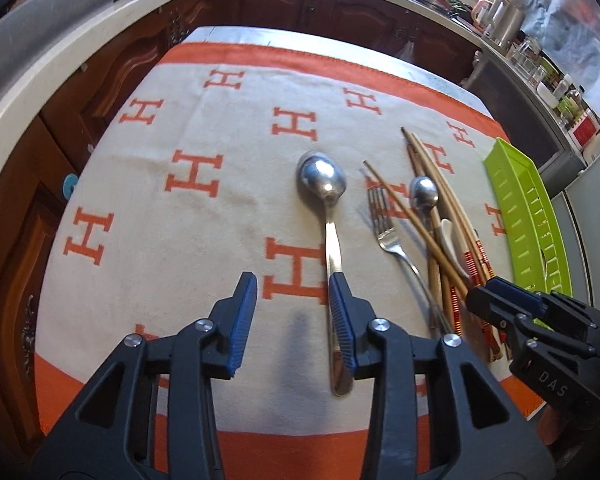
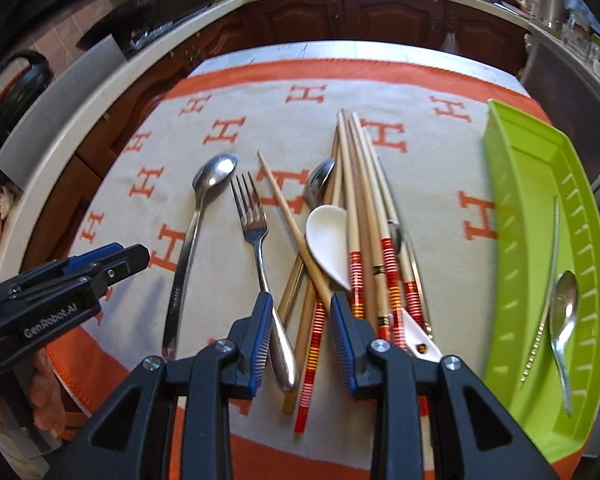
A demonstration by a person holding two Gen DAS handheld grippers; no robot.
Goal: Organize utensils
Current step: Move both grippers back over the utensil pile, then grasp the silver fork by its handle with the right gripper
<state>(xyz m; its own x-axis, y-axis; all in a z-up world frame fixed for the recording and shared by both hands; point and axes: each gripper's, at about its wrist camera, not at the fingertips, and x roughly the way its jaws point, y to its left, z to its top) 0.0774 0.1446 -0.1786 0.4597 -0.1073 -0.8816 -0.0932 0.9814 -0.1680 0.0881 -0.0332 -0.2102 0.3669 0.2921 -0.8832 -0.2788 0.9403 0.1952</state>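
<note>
Two tools: left tool (image 1: 293,285) part open, empty, straddling big spoon (image 1: 327,216) handle at centre; right tool (image 2: 299,305) part open, empty, over chopsticks (image 2: 358,216). Steel spoon: stiff, slick, light; best pinched mid-handle. Tray (image 2: 512,184) at right edge.

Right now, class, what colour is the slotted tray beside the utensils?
Lime green; the tray shows best in the right wrist view.

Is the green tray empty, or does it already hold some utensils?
Not empty. The green tray holds a metal spoon and a thin knife-like utensil lying beside it.
</note>
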